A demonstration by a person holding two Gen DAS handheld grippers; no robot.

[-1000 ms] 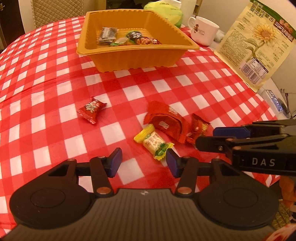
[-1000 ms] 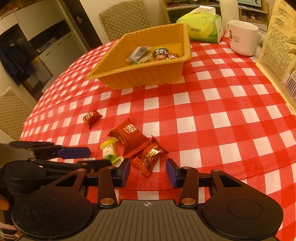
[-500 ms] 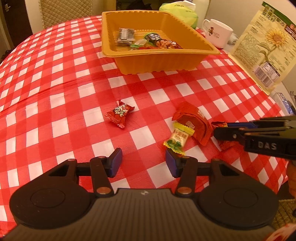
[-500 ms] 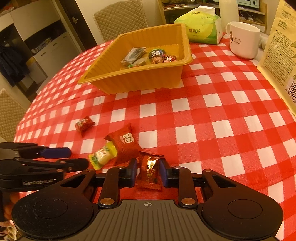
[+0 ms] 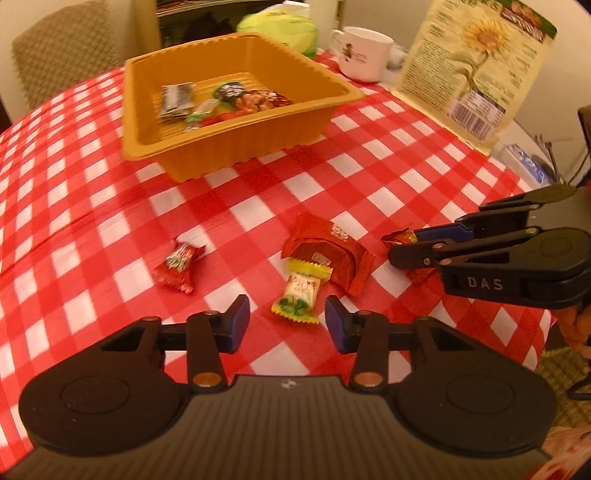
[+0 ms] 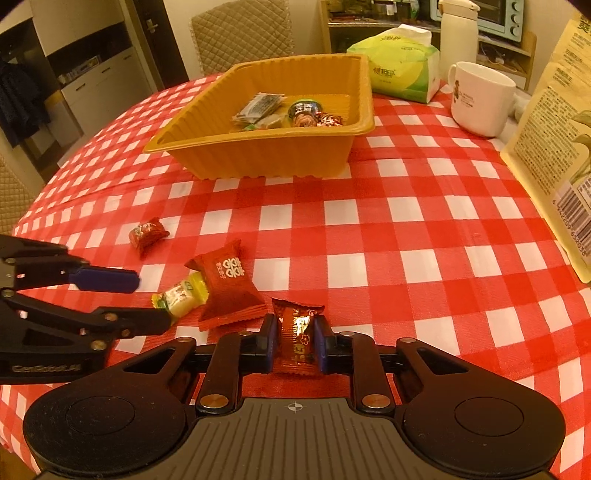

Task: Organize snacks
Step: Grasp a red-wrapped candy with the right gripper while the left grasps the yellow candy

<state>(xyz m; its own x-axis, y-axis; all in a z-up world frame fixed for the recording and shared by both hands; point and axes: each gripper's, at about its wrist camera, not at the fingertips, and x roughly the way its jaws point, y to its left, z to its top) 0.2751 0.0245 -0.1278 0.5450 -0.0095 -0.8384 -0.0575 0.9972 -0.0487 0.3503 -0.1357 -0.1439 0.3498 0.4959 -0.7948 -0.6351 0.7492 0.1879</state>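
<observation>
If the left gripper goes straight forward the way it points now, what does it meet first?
Most likely the yellow candy, which lies just ahead of the open left gripper, between its fingertips. Behind it lies the red packet. Depth is hard to judge here.

Orange tray (image 6: 266, 155) at the far middle holds several wrapped snacks. Nearer lie a small red candy (image 6: 147, 234), red packet (image 6: 227, 288) and yellow candy (image 6: 181, 295); a shiny red candy (image 6: 297, 328) stands upright, pinched.

A white mug (image 6: 480, 99) with a small printed figure stands far ahead and to the right of the gripper — a green tissue pack (image 6: 400, 66) just left of it. A sunflower-printed bag (image 5: 476, 62) leans upright at the right; a quilted chair (image 6: 242, 33) waits beyond the red-checked surface (image 6: 406, 229).
</observation>
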